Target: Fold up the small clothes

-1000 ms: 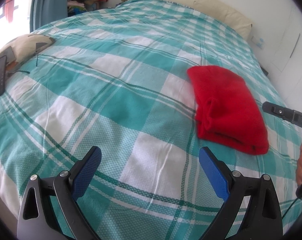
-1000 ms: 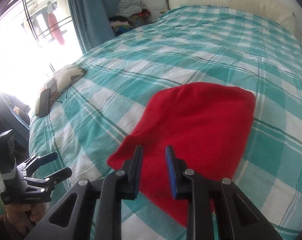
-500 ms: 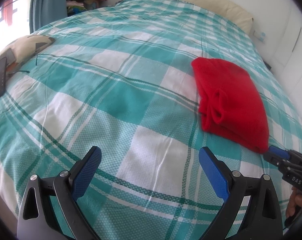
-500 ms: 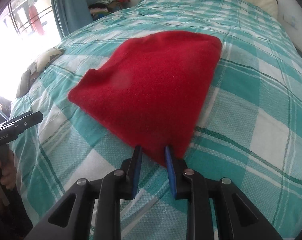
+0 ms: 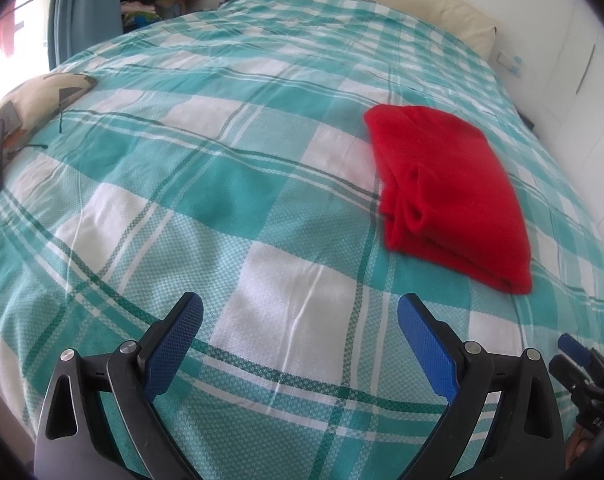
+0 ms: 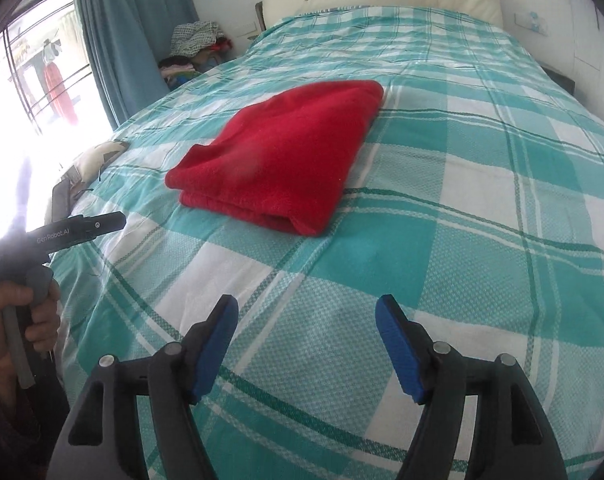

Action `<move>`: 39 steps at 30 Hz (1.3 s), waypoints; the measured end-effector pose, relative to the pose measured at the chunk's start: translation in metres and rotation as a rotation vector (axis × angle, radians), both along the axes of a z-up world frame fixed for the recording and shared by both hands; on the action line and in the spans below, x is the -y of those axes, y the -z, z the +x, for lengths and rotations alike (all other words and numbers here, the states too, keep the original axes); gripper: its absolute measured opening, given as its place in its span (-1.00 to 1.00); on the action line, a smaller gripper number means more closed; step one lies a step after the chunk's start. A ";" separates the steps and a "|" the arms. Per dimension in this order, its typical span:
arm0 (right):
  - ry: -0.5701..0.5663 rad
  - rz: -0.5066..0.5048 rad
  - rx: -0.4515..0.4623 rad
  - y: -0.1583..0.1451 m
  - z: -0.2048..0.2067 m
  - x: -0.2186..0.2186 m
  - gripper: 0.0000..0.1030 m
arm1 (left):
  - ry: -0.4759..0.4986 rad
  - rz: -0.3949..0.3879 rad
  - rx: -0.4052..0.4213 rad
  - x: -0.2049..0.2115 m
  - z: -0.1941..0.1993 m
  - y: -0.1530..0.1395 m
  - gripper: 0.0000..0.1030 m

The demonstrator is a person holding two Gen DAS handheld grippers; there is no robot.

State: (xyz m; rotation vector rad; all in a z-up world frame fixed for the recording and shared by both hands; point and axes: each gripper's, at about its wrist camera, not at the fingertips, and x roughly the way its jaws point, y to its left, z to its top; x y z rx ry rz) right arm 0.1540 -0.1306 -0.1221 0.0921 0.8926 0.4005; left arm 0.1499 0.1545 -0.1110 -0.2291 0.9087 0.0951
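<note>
Red garment (image 6: 280,156) lies folded on the teal checked bedspread (image 6: 482,184), sitting at about eleven o'clock in the right wrist view and two o'clock in the left wrist view; right gripper (image 6: 307,342) has just been spreading its jaws, nothing between the blue pads, bare cover below, garment well apart from it; left gripper (image 5: 300,344) hangs with jaws wide apart too, nothing between them; the person's left hand (image 6: 10,320) grips its handle at nine o'clock; a patterned cushion (image 5: 34,94) rests at the bed's edge, ten o'clock in the left wrist view.
</note>
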 end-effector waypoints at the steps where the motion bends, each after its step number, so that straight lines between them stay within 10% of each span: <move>1: 0.008 0.010 -0.004 0.001 -0.001 0.001 0.38 | 0.000 -0.001 -0.001 0.001 0.000 0.000 0.91; 22: 0.051 0.087 0.004 0.000 -0.004 0.013 0.49 | 0.107 -0.066 0.014 0.012 0.031 -0.018 0.91; 31: 0.104 0.279 -0.014 -0.027 0.111 0.024 0.65 | 0.236 -0.245 -0.053 0.015 0.151 -0.013 0.91; 39: 0.100 0.410 -0.232 0.025 0.214 0.003 0.66 | 0.263 -0.175 -0.138 0.038 0.187 0.022 0.91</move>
